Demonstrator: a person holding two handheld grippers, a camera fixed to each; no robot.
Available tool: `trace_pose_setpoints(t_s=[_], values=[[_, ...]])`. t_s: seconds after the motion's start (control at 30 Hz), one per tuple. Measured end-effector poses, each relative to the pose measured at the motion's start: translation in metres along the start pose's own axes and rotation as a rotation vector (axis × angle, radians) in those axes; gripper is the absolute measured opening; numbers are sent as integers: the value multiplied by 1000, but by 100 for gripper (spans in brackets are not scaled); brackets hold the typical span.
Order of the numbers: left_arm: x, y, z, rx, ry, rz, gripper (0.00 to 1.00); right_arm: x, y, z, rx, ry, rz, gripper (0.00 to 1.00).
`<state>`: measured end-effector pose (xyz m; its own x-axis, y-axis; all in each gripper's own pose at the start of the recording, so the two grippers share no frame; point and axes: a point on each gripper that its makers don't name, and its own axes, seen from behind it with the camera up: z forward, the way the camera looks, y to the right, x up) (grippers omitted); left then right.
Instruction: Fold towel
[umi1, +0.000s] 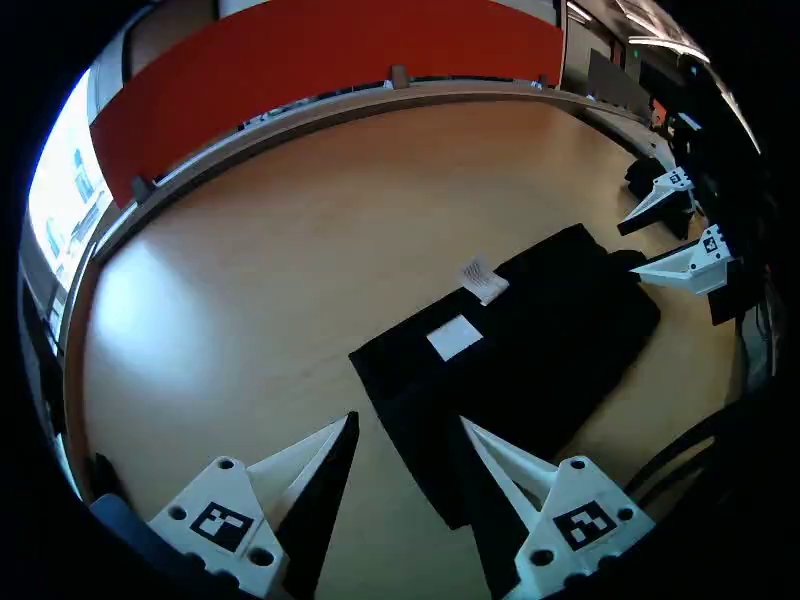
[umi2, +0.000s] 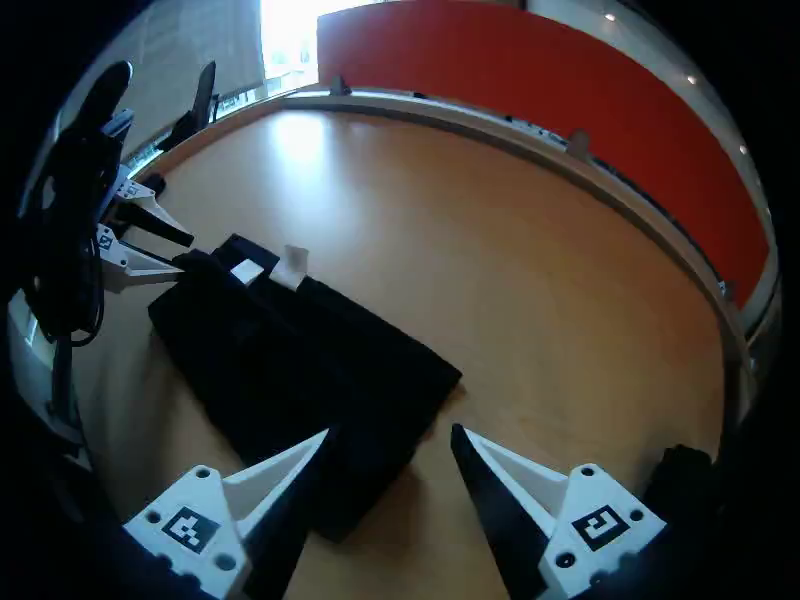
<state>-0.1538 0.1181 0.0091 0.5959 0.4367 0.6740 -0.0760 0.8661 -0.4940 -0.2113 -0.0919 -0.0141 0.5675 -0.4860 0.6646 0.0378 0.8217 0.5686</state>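
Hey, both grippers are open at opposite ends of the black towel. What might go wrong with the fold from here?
The left gripper and right gripper each stand open over just a corner of the towel; a shallow pinch may slip off when lifted.
The table looks smooth, so the towel may slide instead of folding if one end pulls first.
The loose tag sticks out at the edge and may get creased inside.
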Motion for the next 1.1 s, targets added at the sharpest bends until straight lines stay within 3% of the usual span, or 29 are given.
trace_pose_setpoints(t_s=[0.5, 0.57, 0.7, 0.77, 0.9, 1.1], values=[[10, -18, 4, 37, 10, -24, 68, 15, 20, 6, -65, 13, -35, 87], [13, -22, 4, 48, 13, -28, 80, 19, 24, 7, -75, 19, -35, 87], [18, -27, 4, 59, 23, -40, 84, 26, 29, 6, -91, 33, -36, 87], [20, -29, 3, 64, 27, -47, 92, 30, 32, 5, -97, 39, -37, 87], [24, -34, 0, 74, 37, -59, 94, 37, 34, 2, -104, 55, -44, 88], [23, -35, -6, 78, 43, -80, 94, 42, 31, -4, -98, 74, -57, 96]])
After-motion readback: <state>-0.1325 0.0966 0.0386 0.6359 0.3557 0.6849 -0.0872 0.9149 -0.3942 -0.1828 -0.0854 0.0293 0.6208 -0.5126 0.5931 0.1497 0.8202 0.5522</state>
